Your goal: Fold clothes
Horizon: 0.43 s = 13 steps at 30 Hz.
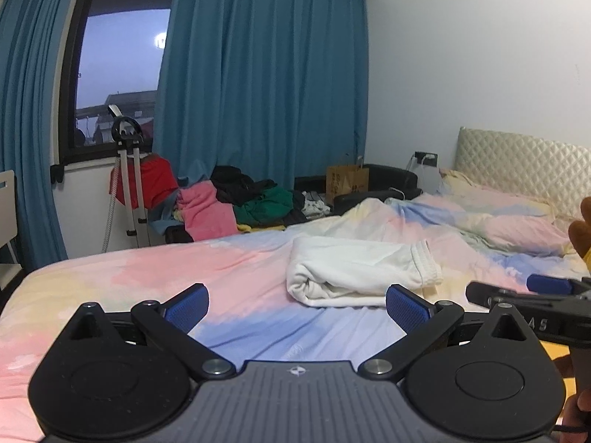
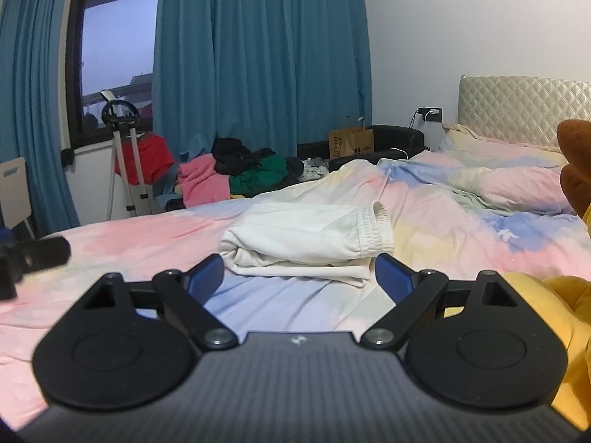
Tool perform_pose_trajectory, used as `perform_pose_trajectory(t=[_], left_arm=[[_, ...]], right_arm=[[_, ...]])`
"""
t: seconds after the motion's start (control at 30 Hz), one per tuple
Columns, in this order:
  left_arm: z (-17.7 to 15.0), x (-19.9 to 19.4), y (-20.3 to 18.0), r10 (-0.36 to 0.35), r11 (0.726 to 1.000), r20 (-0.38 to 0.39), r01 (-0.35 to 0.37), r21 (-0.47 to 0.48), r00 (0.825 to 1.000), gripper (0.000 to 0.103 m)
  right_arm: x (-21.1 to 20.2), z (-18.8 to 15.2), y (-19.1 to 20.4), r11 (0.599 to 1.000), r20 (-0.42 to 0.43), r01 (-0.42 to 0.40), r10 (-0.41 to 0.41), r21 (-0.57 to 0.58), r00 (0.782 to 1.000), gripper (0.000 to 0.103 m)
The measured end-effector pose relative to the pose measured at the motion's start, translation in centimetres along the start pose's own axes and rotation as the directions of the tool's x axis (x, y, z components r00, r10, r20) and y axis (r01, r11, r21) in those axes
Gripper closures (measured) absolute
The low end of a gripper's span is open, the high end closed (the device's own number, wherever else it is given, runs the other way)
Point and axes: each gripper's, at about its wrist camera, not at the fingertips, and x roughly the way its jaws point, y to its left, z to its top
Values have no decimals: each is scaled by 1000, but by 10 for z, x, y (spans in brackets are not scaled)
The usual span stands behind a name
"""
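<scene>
A white garment (image 1: 354, 271), folded into a thick rectangle with its ribbed waistband at the right end, lies on the pastel bedspread (image 1: 184, 269). It also shows in the right wrist view (image 2: 306, 241). My left gripper (image 1: 297, 308) is open and empty, just short of the garment and to its left. My right gripper (image 2: 299, 277) is open and empty, its blue pads (image 2: 391, 277) straddling the garment's near edge without touching it. The right gripper also shows at the right edge of the left wrist view (image 1: 517, 289).
A pile of unfolded clothes (image 1: 240, 203), pink, black and green, lies beyond the bed's far edge. A tripod (image 1: 129, 181) stands by the window. A crumpled duvet and pillows (image 1: 498, 217) lie toward the headboard. A yellow and brown plush toy (image 2: 569, 295) sits at the right.
</scene>
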Motion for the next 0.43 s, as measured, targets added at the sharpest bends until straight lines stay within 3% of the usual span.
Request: perform_pose_trajectory(t=[0.43], left_arm=[[-10, 25, 4, 17, 1000, -43, -17, -5, 999, 0]], right_arm=[[2, -3, 6, 999, 5, 28, -28, -44, 1000, 13]])
